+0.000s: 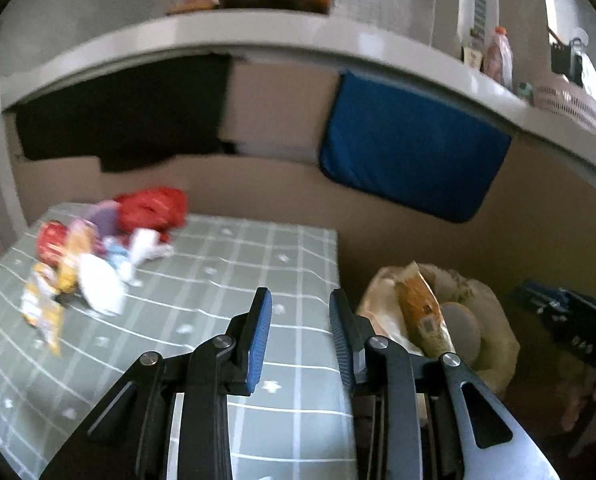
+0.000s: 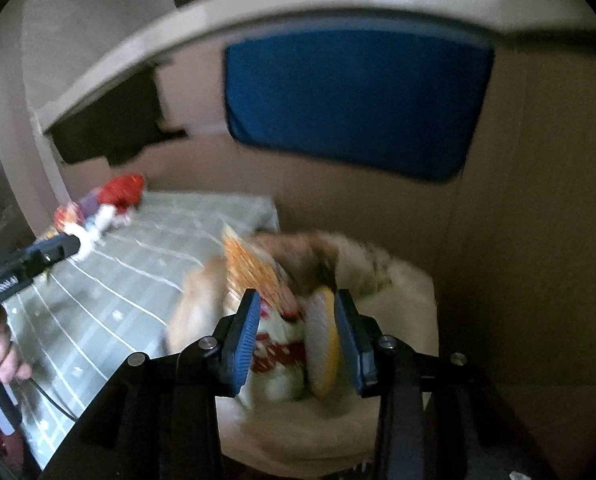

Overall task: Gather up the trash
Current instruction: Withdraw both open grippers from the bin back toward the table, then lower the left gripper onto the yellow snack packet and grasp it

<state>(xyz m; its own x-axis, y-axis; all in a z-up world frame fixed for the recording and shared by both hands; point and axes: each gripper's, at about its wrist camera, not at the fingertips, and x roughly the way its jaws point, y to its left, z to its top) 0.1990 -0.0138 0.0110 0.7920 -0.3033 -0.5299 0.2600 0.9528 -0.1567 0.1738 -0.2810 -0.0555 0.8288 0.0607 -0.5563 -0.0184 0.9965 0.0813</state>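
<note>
1. We see the trash pile at the far left corner of the checked surface.
2. Trash bag sits beside the surface edge, wrappers inside.
3. Our left tool: jaws partly apart, nothing between.
4. Our right tool: over the bag, jaws apart; grip unclear through blur.

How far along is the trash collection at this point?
Partly done. An orange wrapper and other packets already sit in the pale bag-lined bin beside the table. Nothing is in hand: the left tool is open and empty over the green checked tablecloth, and the right tool is open above the bin. Left: the pile of red, white and yellow wrappers at the table's far corner.
</note>
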